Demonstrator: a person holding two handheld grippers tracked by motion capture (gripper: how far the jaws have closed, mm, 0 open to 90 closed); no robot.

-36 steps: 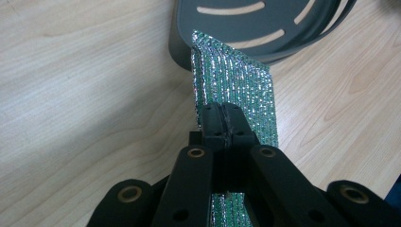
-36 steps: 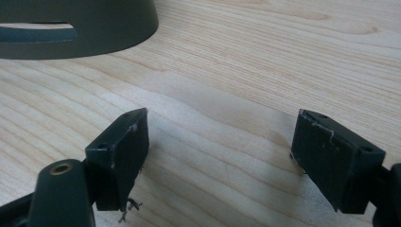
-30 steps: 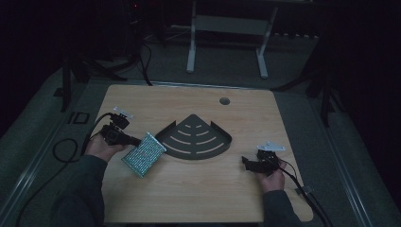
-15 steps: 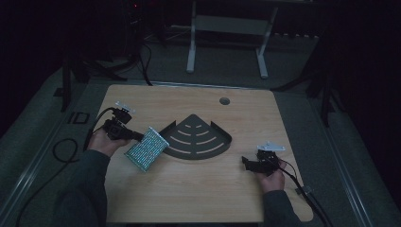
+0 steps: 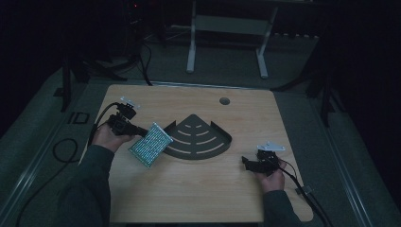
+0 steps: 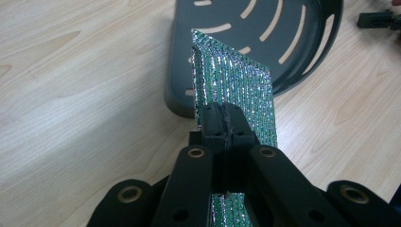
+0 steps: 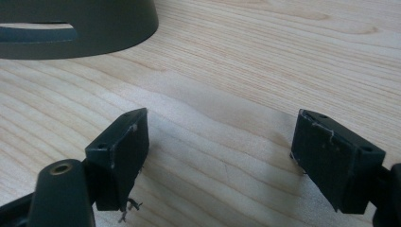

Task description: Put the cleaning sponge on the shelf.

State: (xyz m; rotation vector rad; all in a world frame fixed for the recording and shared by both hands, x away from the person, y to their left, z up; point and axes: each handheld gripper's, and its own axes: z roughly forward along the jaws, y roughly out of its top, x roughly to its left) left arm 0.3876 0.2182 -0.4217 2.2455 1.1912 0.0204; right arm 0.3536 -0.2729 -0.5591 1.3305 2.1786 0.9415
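Jaws of left gripper (image 6: 222, 118) pinch glittery sheet (image 6: 236, 90)

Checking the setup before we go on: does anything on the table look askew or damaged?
Nothing looks damaged. The glittery green sheet is tilted, but only because the left claw pinches its edge, holding it beside the dark slotted tray. The right claw sits open on the table.

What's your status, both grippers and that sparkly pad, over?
Left gripper shut on sparkly pad, held by dark slotted tray. Right gripper open, empty, low over table. Nothing between pad and tray.
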